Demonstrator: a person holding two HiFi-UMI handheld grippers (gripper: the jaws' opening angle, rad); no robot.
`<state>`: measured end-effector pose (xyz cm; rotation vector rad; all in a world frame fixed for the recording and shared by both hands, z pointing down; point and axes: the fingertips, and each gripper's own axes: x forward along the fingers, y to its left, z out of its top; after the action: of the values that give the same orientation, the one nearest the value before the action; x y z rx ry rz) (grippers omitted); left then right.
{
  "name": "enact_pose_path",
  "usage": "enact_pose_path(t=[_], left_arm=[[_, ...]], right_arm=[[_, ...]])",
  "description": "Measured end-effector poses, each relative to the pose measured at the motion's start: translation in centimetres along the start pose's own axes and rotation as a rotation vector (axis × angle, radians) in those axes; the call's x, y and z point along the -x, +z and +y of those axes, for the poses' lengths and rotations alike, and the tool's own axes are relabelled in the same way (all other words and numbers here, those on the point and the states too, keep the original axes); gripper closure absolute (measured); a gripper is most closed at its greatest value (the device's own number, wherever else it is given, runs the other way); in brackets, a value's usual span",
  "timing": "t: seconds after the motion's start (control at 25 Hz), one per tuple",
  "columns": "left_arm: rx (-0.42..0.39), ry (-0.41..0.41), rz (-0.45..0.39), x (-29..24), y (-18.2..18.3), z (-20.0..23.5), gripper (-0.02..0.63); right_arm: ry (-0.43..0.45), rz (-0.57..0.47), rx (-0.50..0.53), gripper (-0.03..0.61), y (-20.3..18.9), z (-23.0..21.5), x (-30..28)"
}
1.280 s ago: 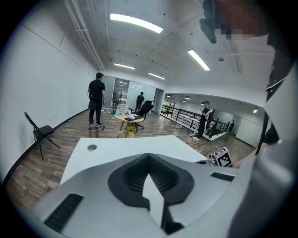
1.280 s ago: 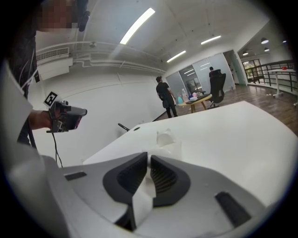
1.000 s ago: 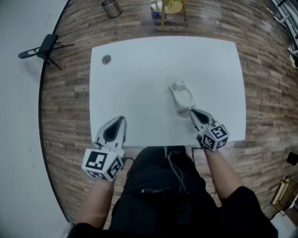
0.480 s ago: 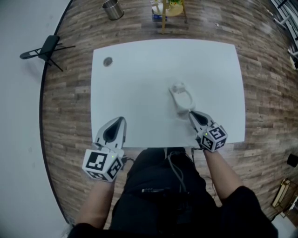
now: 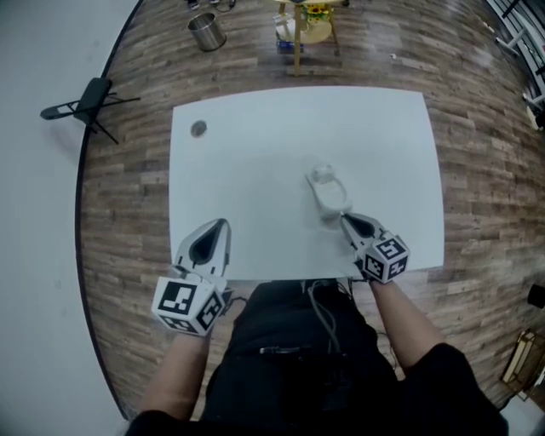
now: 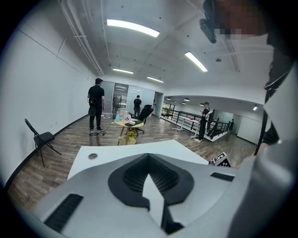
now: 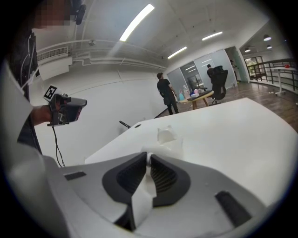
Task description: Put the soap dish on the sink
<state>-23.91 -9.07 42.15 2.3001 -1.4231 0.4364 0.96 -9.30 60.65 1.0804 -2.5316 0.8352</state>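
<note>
On the white table [image 5: 255,170] lies a small white sink model [image 5: 328,194], an oval basin with a raised part at its far end; it also shows as the sink [image 7: 166,135] in the right gripper view. My right gripper [image 5: 343,218] is at its near end. In the right gripper view the right gripper [image 7: 148,155] has its jaws nearly together, with a thin white edge, the soap dish [image 7: 148,157], pinched between them. White on white hides where dish and sink part. My left gripper [image 5: 221,223] hovers at the table's front left, and the left gripper [image 6: 149,158] is shut and empty.
A round grey grommet [image 5: 198,129] sits in the table's far left corner. On the wood floor beyond stand a folding chair [image 5: 89,100], a metal bin [image 5: 205,31] and a small yellow table [image 5: 305,25]. People [image 6: 96,104] stand far off.
The head view has tilted, so the table sits lower in frame. The right gripper and the white piece stay together, perhaps a little nearer the front edge. The left gripper has barely moved.
</note>
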Motion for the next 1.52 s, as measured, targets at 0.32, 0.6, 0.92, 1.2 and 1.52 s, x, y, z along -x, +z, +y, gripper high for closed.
enact_pose_path(t=[0.32, 0.6, 0.92, 1.2, 1.52], left_arm=[[-0.009, -0.007, -0.024, -0.9, 1.5, -0.5, 0.624], [-0.015, -0.017, -0.033, -1.7, 2.1, -0.4, 0.624], [-0.023, -0.023, -0.048, -1.9, 2.6, 0.0, 0.624], [-0.021, -0.033, -0.055, -1.9, 3.0, 0.0, 0.624], [-0.021, -0.046, -0.069, -1.9, 3.0, -0.4, 0.624]], right_arm=[[0.011, 0.070, 0.015, 0.540, -0.5, 0.0, -0.2], [0.017, 0.085, 0.029, 0.537, -0.3, 0.2, -0.2], [0.019, 0.092, 0.041, 0.466, 0.4, 0.4, -0.3], [0.009, 0.081, 0.064, 0.466, 1.6, 0.9, 0.2], [-0.032, 0.044, 0.107, 0.466, 3.2, 1.0, 1.4]])
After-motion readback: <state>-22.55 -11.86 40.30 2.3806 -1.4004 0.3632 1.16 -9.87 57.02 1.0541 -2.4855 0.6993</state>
